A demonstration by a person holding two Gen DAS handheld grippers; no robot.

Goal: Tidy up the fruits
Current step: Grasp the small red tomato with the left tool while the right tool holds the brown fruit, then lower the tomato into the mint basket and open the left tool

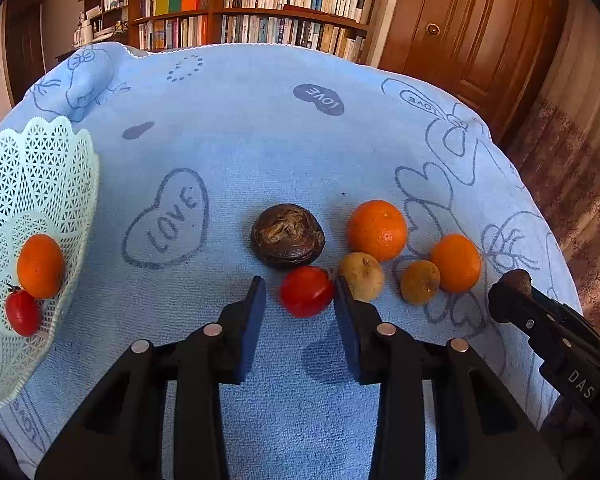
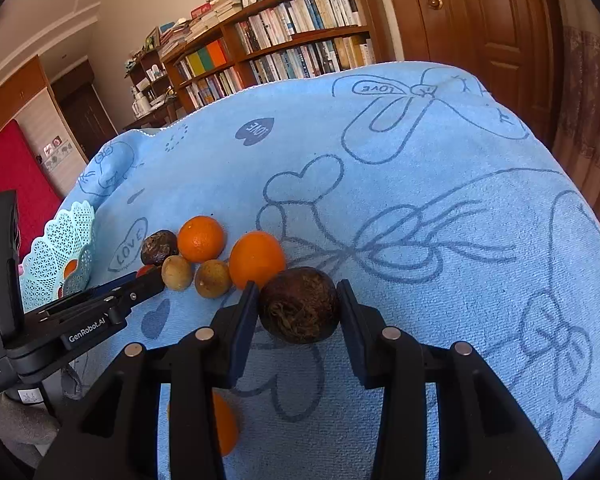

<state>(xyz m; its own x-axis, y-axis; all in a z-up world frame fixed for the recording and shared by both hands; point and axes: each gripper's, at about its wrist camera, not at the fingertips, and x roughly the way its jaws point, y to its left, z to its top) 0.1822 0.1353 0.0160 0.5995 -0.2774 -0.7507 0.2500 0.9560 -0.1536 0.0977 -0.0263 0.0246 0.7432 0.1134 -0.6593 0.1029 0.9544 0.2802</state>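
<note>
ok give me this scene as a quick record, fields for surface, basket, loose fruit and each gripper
surface: blue towel with LOVE prints
basket: pale lattice basket at left, holding one orange and one red tomato
loose fruit: two oranges, two small tan fruits, one dark brown fruit, clustered mid-towel
left gripper: jaws open around a red tomato on the towel
right gripper: jaws against both sides of a second dark brown fruit
</note>
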